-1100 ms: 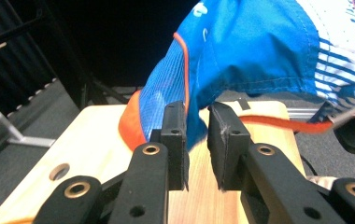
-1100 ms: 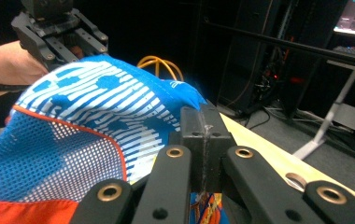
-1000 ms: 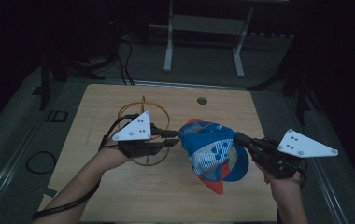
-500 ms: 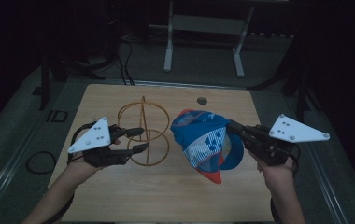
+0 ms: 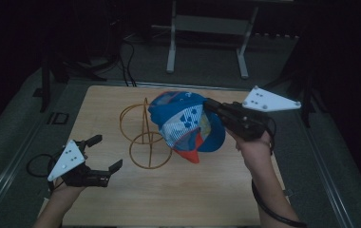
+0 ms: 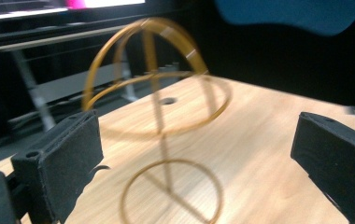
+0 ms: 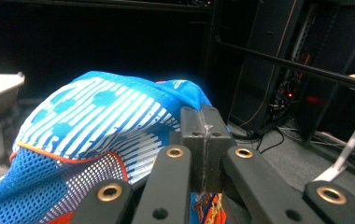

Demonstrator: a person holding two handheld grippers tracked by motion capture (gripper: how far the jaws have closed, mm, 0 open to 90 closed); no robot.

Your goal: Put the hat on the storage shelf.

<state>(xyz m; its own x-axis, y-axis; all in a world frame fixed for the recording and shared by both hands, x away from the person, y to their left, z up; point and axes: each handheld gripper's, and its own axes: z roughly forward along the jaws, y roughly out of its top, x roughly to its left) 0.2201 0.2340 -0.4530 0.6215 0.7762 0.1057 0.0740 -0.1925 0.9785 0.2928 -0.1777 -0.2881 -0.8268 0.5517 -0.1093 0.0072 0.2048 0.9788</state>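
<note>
My right gripper (image 5: 210, 107) has its fingers clamped on the cap (image 5: 183, 124), just right of the stand (image 5: 145, 137); my left gripper (image 5: 103, 154), fingers wide apart and empty, sits left of it.

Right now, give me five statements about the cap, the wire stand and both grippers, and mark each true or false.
1. The right gripper is shut on the blue cap. True.
2. The left gripper is clamped on the wire stand. False: its jaws are open and apart from the stand.
3. The cap lies flat on the table. False: it is held up beside the stand.
4. The wire stand rests on the table. True.
5. The left gripper holds the cap's orange brim. False: it holds nothing.
</note>
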